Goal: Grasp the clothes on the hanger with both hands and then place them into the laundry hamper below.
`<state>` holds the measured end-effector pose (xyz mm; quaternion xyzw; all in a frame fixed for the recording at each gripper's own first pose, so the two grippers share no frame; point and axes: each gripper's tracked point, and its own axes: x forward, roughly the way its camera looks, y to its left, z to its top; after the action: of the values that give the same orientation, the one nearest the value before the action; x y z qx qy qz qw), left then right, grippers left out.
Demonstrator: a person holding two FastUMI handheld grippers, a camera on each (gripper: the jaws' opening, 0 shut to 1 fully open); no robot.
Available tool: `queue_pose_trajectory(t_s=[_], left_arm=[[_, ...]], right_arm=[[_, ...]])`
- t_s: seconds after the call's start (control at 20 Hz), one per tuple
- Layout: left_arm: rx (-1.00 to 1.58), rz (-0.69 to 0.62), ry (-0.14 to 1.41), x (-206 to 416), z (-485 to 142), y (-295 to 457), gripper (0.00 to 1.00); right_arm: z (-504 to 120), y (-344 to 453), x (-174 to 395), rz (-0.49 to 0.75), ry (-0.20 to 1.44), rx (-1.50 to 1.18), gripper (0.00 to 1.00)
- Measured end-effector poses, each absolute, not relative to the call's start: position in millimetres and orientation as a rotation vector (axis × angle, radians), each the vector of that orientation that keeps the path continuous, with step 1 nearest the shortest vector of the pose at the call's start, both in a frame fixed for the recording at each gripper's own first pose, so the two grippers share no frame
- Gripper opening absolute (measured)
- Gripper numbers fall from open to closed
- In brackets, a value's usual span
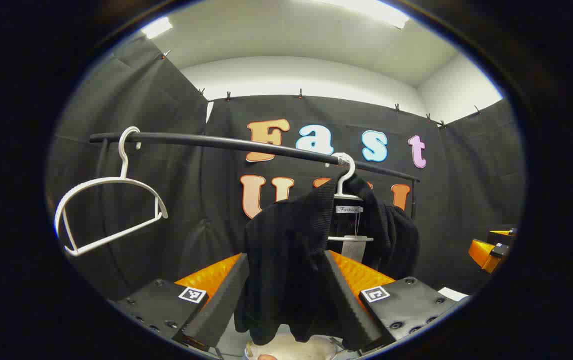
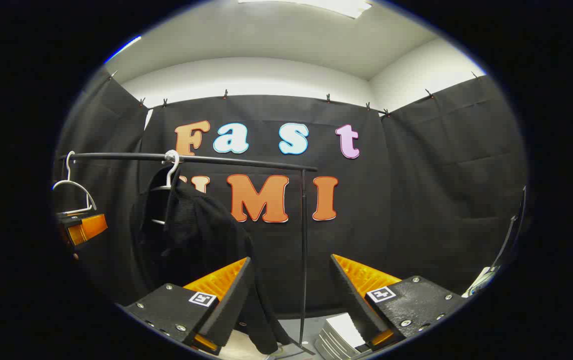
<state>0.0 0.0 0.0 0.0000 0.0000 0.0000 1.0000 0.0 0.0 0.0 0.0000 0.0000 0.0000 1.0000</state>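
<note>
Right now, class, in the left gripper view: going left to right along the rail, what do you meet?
Empty white hanger → black garment on its white hanger → right gripper, far right.

A black rail (image 1: 226,143) carries everything here. An empty white hanger (image 1: 109,210) hooks over its left end, well apart from a second white hanger (image 1: 347,176) near the right end, which bears a black garment (image 1: 291,260) draped askew.

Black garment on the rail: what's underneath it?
Below the black garment a pale rounded thing peeks out, possibly the hamper; the cloth covers most of it. A white hanger carries the garment, its arms mostly covered.
</note>
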Motion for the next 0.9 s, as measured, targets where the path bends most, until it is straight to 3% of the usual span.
queue_pose_trajectory(t_s=[0.25,0.9], left_arm=[[0.019,0.010,-0.019,-5.4,6.0,1.9,0.96],[0.025,0.021,-0.015,-9.2,2.5,2.9,0.93]], right_arm=[[1.6,5.5,-6.5,0.009,-0.004,-0.004,0.94],[-8.5,2.5,-15.3,-0.010,0.018,-0.014,0.94]])
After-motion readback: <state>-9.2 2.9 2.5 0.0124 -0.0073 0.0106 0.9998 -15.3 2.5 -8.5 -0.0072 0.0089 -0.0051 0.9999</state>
